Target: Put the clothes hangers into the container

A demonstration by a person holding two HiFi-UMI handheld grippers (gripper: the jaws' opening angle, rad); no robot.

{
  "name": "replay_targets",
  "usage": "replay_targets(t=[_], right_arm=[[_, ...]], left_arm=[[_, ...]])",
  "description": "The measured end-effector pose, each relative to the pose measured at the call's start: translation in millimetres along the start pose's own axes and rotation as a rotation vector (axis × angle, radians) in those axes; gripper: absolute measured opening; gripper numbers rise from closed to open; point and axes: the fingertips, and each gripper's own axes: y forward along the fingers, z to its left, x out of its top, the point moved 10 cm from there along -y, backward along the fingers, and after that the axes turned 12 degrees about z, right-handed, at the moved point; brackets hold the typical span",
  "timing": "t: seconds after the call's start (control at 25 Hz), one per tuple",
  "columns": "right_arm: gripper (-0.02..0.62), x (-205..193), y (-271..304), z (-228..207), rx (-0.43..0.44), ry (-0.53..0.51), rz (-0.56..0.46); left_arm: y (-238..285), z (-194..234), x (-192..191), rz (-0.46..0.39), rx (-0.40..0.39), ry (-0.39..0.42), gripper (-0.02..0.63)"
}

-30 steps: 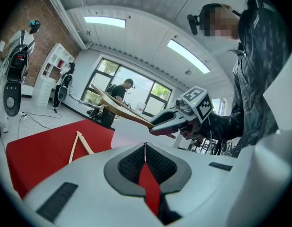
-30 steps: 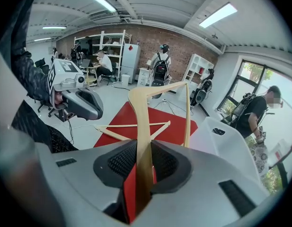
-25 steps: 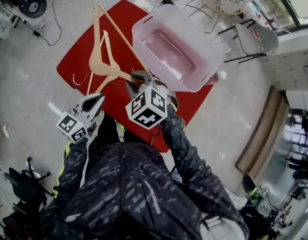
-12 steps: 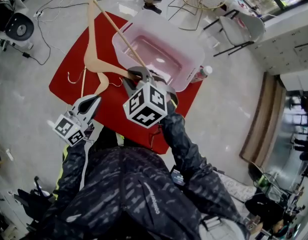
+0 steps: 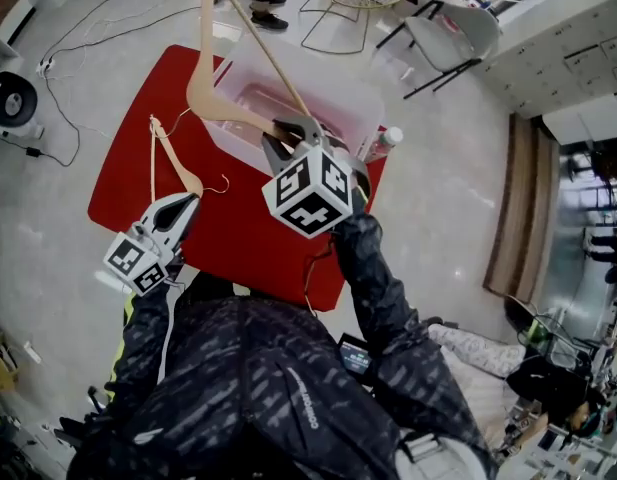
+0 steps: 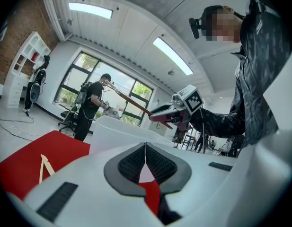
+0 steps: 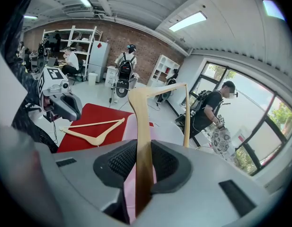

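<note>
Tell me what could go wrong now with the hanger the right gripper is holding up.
1. The right gripper pinches the raised hanger near one end only, so the long free part may swing or twist in the jaws.
2. Lowered at a slant, it may catch the rim of the container and lie across it rather than drop in.
3. A wide swing might knock the bottle beside the container.

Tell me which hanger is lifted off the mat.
The hanger clamped in the right gripper, held in the air near the container. The other hanger lies flat on the red mat, ungripped.
</note>
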Motion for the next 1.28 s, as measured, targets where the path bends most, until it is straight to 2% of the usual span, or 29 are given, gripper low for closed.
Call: replay_targets(t=[0.64, 1.28], right_arm=[[0.095, -62, 40, -52, -0.104, 0.081, 0.215], [0.097, -70, 89, -48, -0.113, 0.026, 0.35]], left_arm=[[29, 31, 13, 0.076, -0.129, 0.013, 0.012], [11, 50, 1, 0.094, -0.129, -0.017, 0.012]])
